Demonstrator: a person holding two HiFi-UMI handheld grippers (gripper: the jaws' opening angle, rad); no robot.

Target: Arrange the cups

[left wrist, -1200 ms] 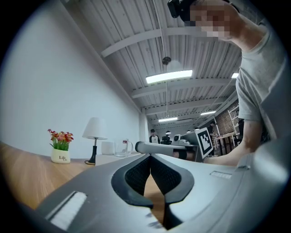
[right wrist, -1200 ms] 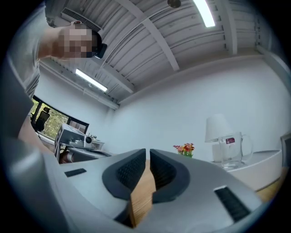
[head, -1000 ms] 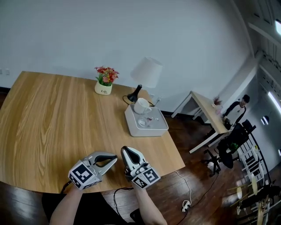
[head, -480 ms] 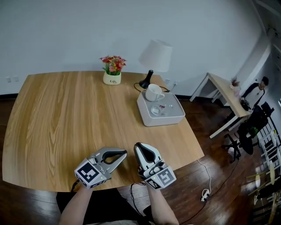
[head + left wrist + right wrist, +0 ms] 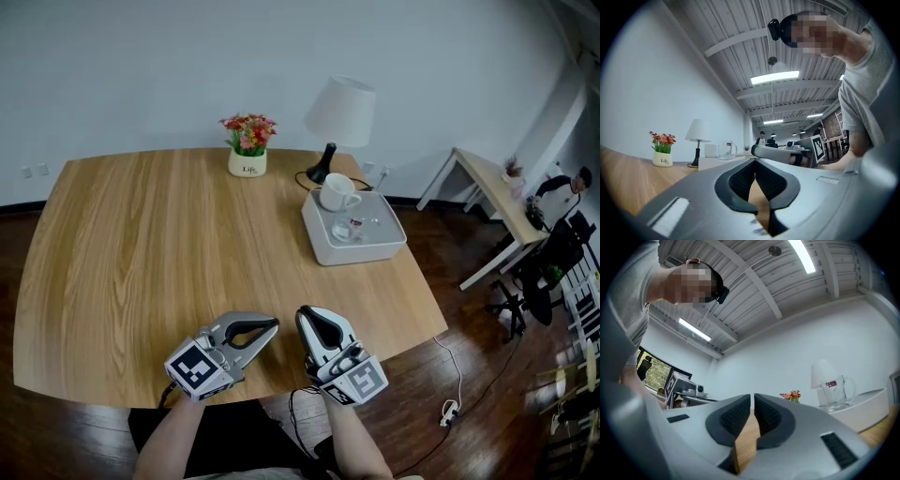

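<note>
Right hand-held gripper (image 5: pixel 753 399) view: glass mug (image 5: pixel 838 391); head view, faint perhaps.

Matt pale wood-grain table (image 5: pixel 141 244), smooth white plastic-looking tray (image 5: pixel 361 255), glossy white ceramic mug (image 5: pixel 335 192), clear glass mug (image 5: pixel 836 390), matt white lampshade (image 5: pixel 341 98), smooth grey plastic left gripper (image 5: pixel 274 324) and right gripper (image 5: pixel 307 313) with black ribbed pads (image 5: pixel 743 180), glossy dark wood floor (image 5: pixel 487 356)

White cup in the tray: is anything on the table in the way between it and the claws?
Nothing visible. Only bare table lies between the left claw, the right claw and the white cup in the tray. The flower pot and lamp stand at the far edge, off that path.
</note>
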